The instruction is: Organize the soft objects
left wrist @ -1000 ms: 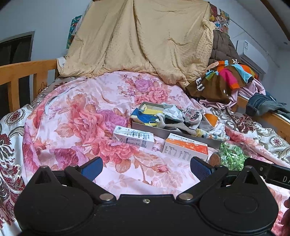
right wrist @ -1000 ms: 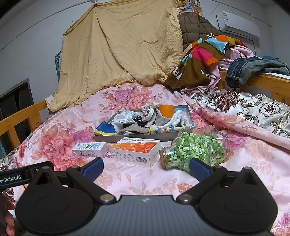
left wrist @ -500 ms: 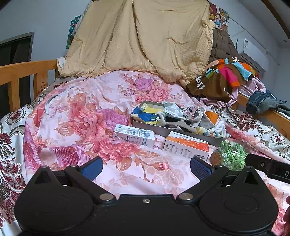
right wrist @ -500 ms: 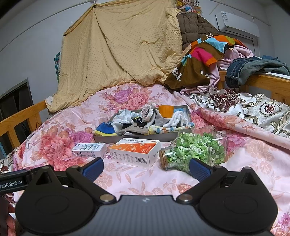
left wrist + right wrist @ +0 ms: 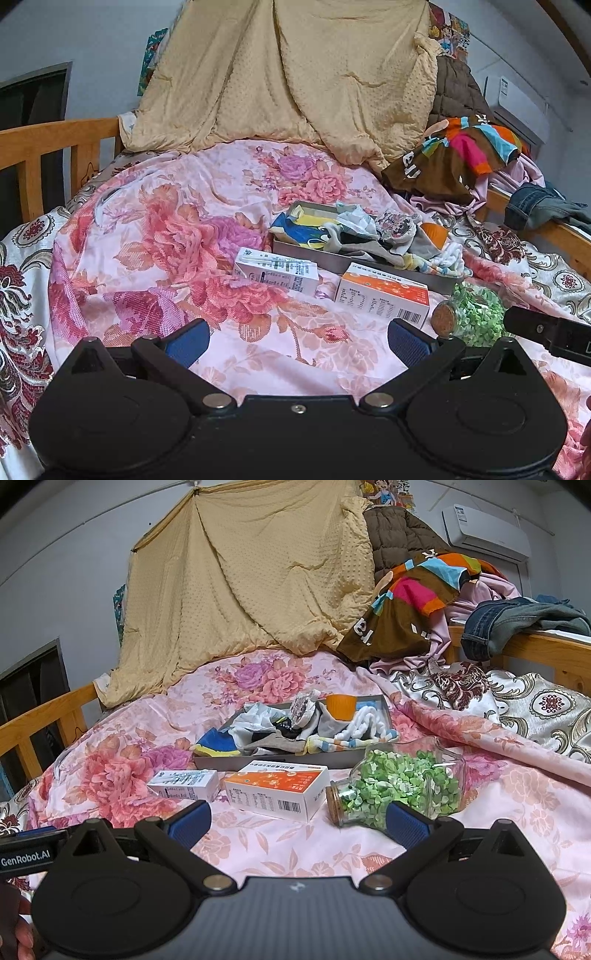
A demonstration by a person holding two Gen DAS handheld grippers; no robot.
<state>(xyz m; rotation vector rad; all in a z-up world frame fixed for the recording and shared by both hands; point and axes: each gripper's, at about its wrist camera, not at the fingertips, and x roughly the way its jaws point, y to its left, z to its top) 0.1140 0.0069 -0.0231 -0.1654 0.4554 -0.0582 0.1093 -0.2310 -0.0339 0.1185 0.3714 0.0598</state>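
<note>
A grey tray (image 5: 306,252) (image 5: 273,762) on the floral bedspread holds a heap of socks and small cloths (image 5: 373,236) (image 5: 295,727), among them a blue and yellow one (image 5: 218,743) and a white knitted one (image 5: 364,725). My left gripper (image 5: 297,338) hovers open over the bedspread, well short of the tray, nothing between its blue pads (image 5: 188,341). My right gripper (image 5: 297,818) is open too, low in front of the boxes and jar. Each gripper's side shows at the edge of the other's view.
In front of the tray lie a white box (image 5: 277,271) (image 5: 184,783), an orange and white box (image 5: 384,299) (image 5: 277,789) and a corked glass jar of green bits (image 5: 471,314) (image 5: 399,784). Clothes (image 5: 417,602) pile at the back right; wooden bed rails (image 5: 44,147) border the bed.
Both grippers have edged slightly forward and the views shifted a little; the left view swung slightly right. Both stay open and nothing on the bed has moved.
</note>
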